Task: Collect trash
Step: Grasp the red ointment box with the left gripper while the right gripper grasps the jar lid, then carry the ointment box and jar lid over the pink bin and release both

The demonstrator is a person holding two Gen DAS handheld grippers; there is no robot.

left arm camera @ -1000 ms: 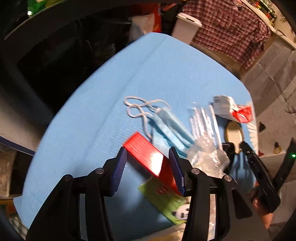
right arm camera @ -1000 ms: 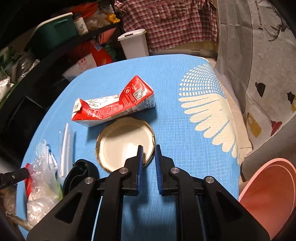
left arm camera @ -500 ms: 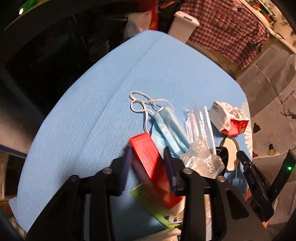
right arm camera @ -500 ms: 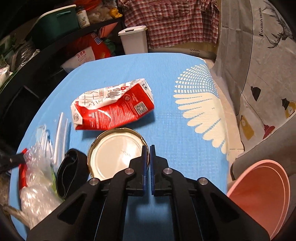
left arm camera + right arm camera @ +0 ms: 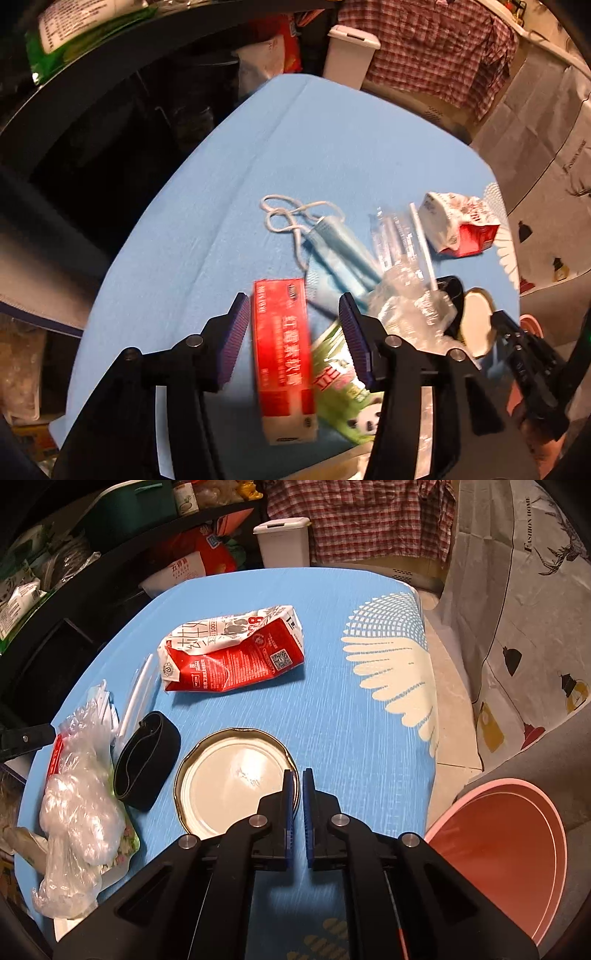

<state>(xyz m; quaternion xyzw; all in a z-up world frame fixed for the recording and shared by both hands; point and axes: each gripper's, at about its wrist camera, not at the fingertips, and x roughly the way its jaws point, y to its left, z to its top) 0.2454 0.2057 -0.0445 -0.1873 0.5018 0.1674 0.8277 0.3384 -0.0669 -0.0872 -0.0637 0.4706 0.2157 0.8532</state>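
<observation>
Blue table (image 5: 362,738); pink bin (image 5: 517,849) beside. Left gripper (image 5: 293,314) spread around red box (image 5: 282,354); right gripper (image 5: 297,786) pinches lid (image 5: 232,779) rim.

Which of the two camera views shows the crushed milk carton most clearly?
The right wrist view: the milk carton lies fully visible on the blue table, its print sharp. In the left wrist view the carton is small, distant, near the table's right edge.

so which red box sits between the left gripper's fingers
The flat red box with white lettering lies between the open left gripper. The crumpled milk carton, also red, lies farther off, by the straws.
</observation>
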